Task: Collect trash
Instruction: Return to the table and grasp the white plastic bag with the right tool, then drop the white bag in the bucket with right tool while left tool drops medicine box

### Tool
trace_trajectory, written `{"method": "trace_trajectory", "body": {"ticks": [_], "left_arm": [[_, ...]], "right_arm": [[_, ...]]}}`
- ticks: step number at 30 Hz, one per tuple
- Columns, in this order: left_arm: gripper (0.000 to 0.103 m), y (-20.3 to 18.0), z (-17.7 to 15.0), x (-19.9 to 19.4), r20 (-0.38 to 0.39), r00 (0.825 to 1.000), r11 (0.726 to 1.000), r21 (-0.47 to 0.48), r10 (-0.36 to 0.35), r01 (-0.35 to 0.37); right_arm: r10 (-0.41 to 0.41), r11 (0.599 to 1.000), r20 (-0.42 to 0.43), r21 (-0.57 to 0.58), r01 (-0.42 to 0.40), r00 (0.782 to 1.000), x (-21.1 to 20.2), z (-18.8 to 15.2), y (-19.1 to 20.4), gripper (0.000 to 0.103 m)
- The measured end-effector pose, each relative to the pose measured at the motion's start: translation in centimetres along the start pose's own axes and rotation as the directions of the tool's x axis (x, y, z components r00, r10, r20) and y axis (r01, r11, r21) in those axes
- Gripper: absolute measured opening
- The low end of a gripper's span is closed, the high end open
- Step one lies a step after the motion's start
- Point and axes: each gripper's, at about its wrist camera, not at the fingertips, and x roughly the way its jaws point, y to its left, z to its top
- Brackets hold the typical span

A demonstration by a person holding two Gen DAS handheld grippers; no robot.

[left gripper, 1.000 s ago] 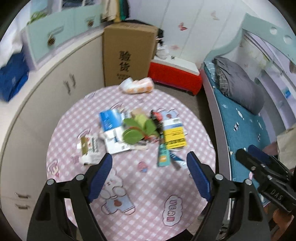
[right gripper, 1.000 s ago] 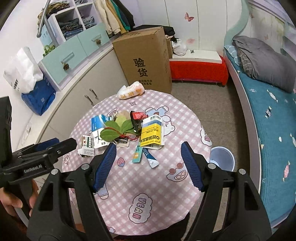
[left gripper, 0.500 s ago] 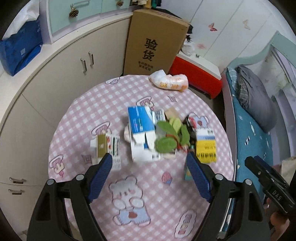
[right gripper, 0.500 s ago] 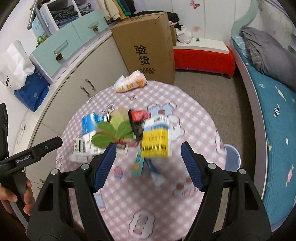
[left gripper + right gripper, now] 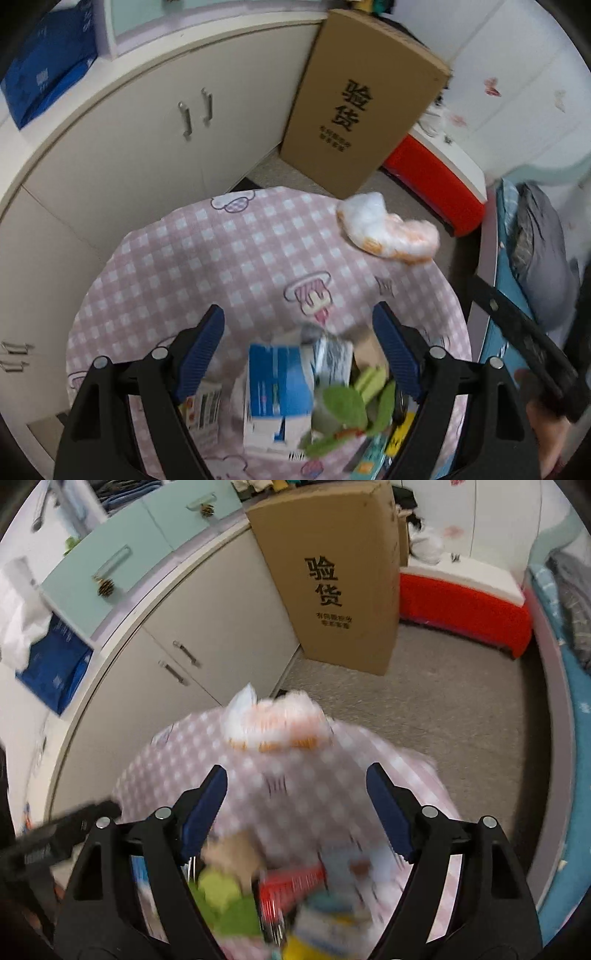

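- We see the trash heaped on the round table with its pink checked cloth, in the near half of the top and low between our two grippers in both wrist views.
- The blue-and-white carton lies flat in the heap; in the left wrist view its long axis runs toward and away from us, blue end pointing to the far rim.
- Green leaves lie just right of the carton, touching it, with a barcode-printed packet to its left.
- In the right wrist view a red wrapper lies with its long axis across the picture, beside a green blur; this view is too smeared for us to tell more.
- A white and orange plastic bag sits apart at the far edge, lengthwise along the rim.
- Our left gripper has its jaws released and wide, nothing between the pads.
- Our right gripper has its jaws opening, likewise empty.
- Compared with a second ago, both grippers are closer to the table and lower: the heap, then mid-picture, now sits at the bottom edge, and the cardboard box looms larger.
- The left view has also rolled, so the box now leans.
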Motion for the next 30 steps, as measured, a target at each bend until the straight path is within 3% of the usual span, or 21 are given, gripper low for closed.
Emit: {"method": "trace_trajectory", "body": {"ticks": [5,9,10,11,12,15,20,25,28,30], "left_arm": [[0.08,0.5,1.3,2.5,-0.03,0.999,0.999,-0.034,0.027,-0.028],[0.08,-0.2,1.4,3.5,-0.053,0.999,1.0,-0.022,0.006,-0.007],[0.08,-0.6,1.3,3.7,-0.058,0.998,1.0,-0.005,-0.005,0.004],[0.08,-0.9,1.2,3.9,-0.064,0.998,1.0,0.009,-0.007,0.007],[0.08,-1.4,1.0,4.0,-0.073,0.997,1.0,0.025,-0.011,0.013],[0.08,-3.2,0.6,4.4,-0.102,0.993,0.996,0.066,-0.058,0.065],[0.08,-6.7,-1.2,4.7,-0.167,0.977,0.972,0.173,-0.13,0.159],[0.075,-11.2,-3.9,5.5,-0.245,0.956,0.918,0.318,-0.16,0.236],[0.07,-13.0,-5.4,5.7,-0.24,0.964,0.888,0.412,-0.112,0.205],[0.07,-13.6,-6.0,5.2,-0.233,0.965,0.867,0.448,-0.121,0.217]], "right_arm": [[0.056,0.99,-0.034,0.129,-0.051,0.998,5.8,2.6,-1.7,0.077],[0.129,0.977,-0.083,0.183,-0.112,0.988,8.5,3.0,-2.3,0.075],[0.151,0.973,-0.093,0.191,-0.131,0.984,8.8,2.9,-2.5,0.069],[0.166,0.972,-0.103,0.184,-0.145,0.981,9.0,2.9,-2.4,0.052],[0.171,0.973,-0.103,0.173,-0.151,0.98,8.9,2.9,-2.5,0.048],[0.165,0.979,-0.093,0.136,-0.151,0.982,7.4,2.6,-2.9,0.042],[0.025,0.998,0.009,0.065,-0.025,1.0,1.4,1.1,-4.5,0.041],[-0.064,0.996,0.068,0.069,0.059,0.996,-3.5,-1.4,-6.8,0.042],[-0.083,0.993,0.077,0.089,0.076,0.994,-5.3,-3.1,-8.2,0.042],[-0.092,0.991,0.073,0.107,0.084,0.993,-6.0,-4.2,-9.0,0.042]]}}
